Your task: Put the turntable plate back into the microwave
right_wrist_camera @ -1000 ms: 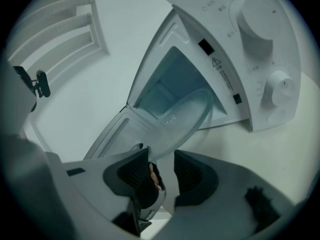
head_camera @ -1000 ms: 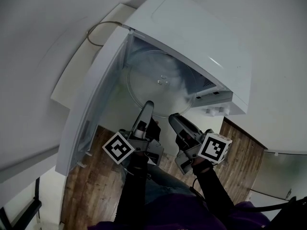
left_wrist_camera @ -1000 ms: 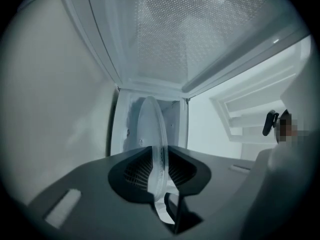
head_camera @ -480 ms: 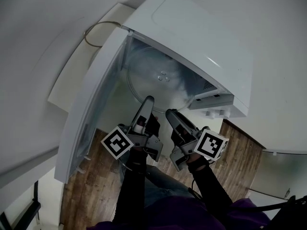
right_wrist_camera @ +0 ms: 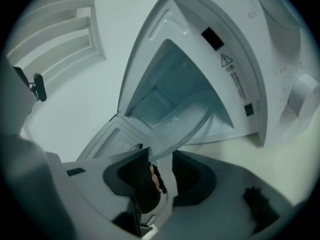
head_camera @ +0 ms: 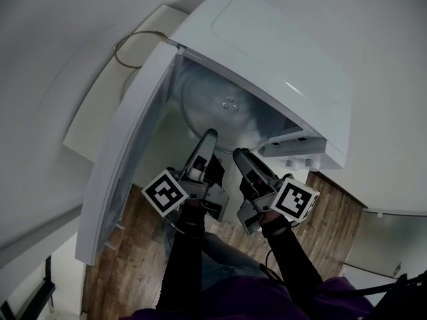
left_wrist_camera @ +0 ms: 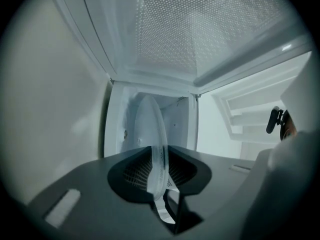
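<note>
At the bottom of the head view, two black sleeves (head_camera: 183, 272) lead up over a wooden floor (head_camera: 127, 259) to the two grippers, which sit side by side at mid-frame, each with its marker cube. The left gripper (head_camera: 207, 139) has its jaws closed on the near rim of the glass plate (head_camera: 213, 109). In the left gripper view the plate (left_wrist_camera: 150, 129) runs edge-on down the centre, and the ribbed pads meet it from both sides. The right gripper (head_camera: 240, 155) reaches the same rim just to the right. Its own view shows the jaws standing wider than the glass, with the rim (right_wrist_camera: 185, 124) lying by the pad at picture left and a pale gap before the other pad. The plate lies mostly inside the mouth of the white microwave (head_camera: 267, 39) in the upper middle of the head view, its hub showing. Whether it rests on the oven floor cannot be made out. The door (head_camera: 127, 152) hangs open along the left, and a cord (head_camera: 130, 45) loops at the upper left.
</note>
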The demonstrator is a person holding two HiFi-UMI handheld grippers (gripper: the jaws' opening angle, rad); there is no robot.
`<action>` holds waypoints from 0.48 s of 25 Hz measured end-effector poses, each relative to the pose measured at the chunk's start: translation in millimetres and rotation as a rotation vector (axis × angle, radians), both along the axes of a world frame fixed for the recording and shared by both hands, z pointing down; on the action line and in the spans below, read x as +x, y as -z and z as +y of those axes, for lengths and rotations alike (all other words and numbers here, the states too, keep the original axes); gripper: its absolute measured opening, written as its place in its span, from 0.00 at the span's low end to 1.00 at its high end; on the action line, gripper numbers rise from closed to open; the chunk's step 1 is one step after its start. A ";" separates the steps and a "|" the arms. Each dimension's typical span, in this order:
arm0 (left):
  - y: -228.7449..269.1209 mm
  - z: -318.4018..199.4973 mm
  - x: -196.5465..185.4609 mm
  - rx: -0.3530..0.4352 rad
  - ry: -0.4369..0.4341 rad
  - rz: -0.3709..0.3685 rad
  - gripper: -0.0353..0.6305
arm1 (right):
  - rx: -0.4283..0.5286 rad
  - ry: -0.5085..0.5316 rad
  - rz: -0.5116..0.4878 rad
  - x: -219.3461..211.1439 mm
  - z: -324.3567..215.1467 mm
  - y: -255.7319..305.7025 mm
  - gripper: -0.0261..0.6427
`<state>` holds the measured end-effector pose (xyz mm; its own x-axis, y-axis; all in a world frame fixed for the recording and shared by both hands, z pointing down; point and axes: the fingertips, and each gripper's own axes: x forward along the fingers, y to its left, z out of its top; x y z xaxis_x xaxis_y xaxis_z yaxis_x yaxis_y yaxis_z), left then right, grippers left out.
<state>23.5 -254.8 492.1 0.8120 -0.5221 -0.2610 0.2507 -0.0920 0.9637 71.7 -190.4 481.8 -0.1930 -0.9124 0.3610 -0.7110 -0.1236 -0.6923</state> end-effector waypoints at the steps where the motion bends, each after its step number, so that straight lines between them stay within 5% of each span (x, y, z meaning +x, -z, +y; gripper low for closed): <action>1: 0.2 0.7 -0.4 -0.003 -0.002 0.001 0.19 | 0.000 -0.002 0.005 -0.4 0.7 0.7 0.27; 12: -7.4 -17.4 24.4 -0.026 -0.021 0.001 0.19 | 0.000 -0.009 0.020 21.9 -18.1 -3.3 0.27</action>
